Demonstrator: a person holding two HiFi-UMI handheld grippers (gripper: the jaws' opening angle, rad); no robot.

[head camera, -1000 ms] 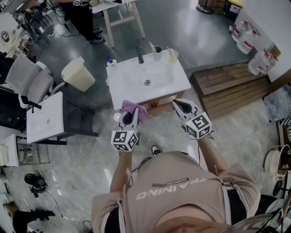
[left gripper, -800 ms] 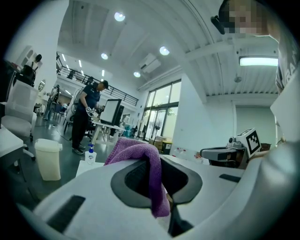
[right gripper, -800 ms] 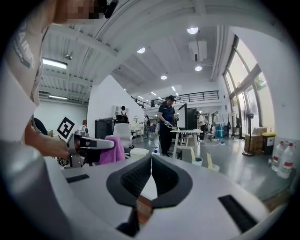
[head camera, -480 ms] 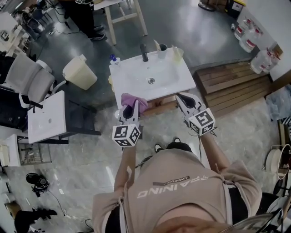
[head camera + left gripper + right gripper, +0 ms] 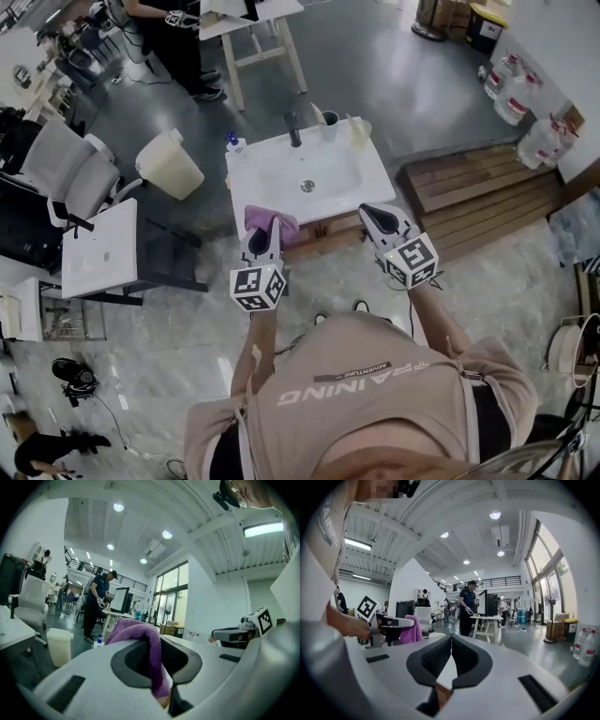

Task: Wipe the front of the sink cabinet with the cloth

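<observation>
Left gripper (image 5: 158, 667): jaws closed on the purple cloth (image 5: 140, 637). One fold is pinched between the pads and the rest bunches up over the tips.

Right gripper (image 5: 450, 660): jaws together, nothing between them.

Head view: the cloth (image 5: 272, 223) sits at the front edge of the white sink (image 5: 255, 169), towards its left end. The left gripper (image 5: 264, 240) points at that edge. The right gripper (image 5: 373, 217) is level with it, near the right end and apart from the cloth.

The cabinet front (image 5: 323, 234) shows only as a thin wooden strip under the rim, running left to right between the two grippers. It lies just ahead of and below the left jaws.

Judgement: the wiping falls to the left gripper. Cloth contact with the front cannot be confirmed. The coming move is down onto the panel, then along it to the right.
</observation>
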